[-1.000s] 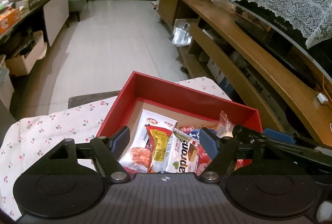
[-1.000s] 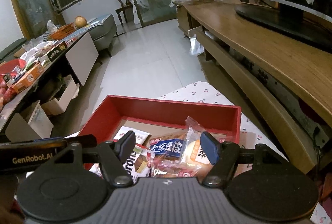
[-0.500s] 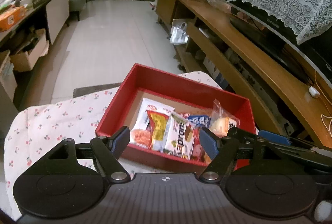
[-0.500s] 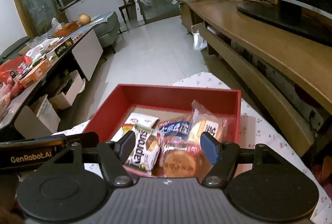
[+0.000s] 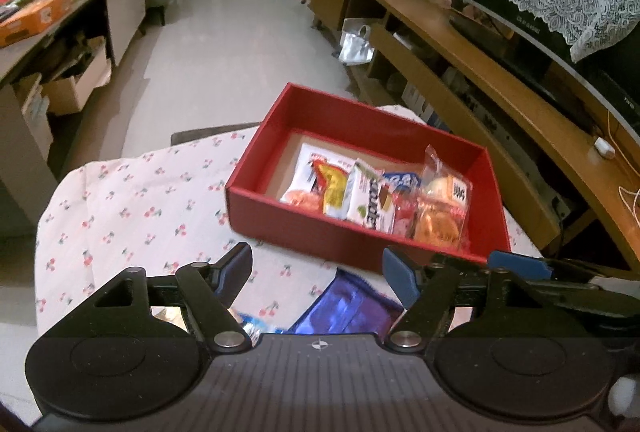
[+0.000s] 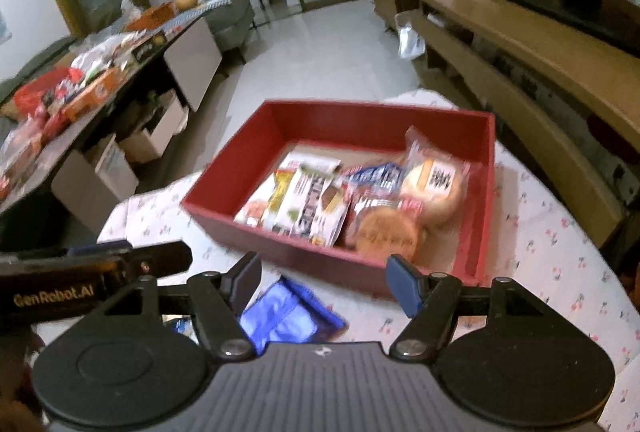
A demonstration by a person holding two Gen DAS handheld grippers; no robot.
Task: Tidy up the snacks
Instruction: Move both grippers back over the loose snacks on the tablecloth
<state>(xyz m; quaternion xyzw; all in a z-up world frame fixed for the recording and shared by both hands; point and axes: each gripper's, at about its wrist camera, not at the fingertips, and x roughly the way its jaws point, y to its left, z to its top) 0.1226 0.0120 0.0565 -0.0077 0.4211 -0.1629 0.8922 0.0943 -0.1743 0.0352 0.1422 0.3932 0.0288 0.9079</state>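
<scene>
A red box [image 5: 304, 236] [image 6: 280, 244] sits on a cherry-print cloth [image 5: 140, 200] and holds several snack packets [image 5: 376, 192] [image 6: 320, 204], among them a round cake in clear wrap [image 6: 434, 188]. A shiny blue packet [image 5: 344, 308] [image 6: 284, 312] lies on the cloth in front of the box, just below both grippers. My left gripper [image 5: 316, 260] hovers over it, its jaws closing a little with nothing between them. My right gripper [image 6: 324, 268] is open and holds nothing. The two grippers are side by side, each showing at the edge of the other's view.
A long wooden TV bench [image 5: 500, 72] with a lace-covered screen runs along the right. On the left stands a cluttered low table [image 5: 40, 12] with cardboard boxes under it. Pale floor tiles [image 5: 240, 32] stretch beyond the box.
Both grippers have pulled back from over the box toward the near side of the table. The box now lies farther ahead, and the blue packet has come into view beneath them.
</scene>
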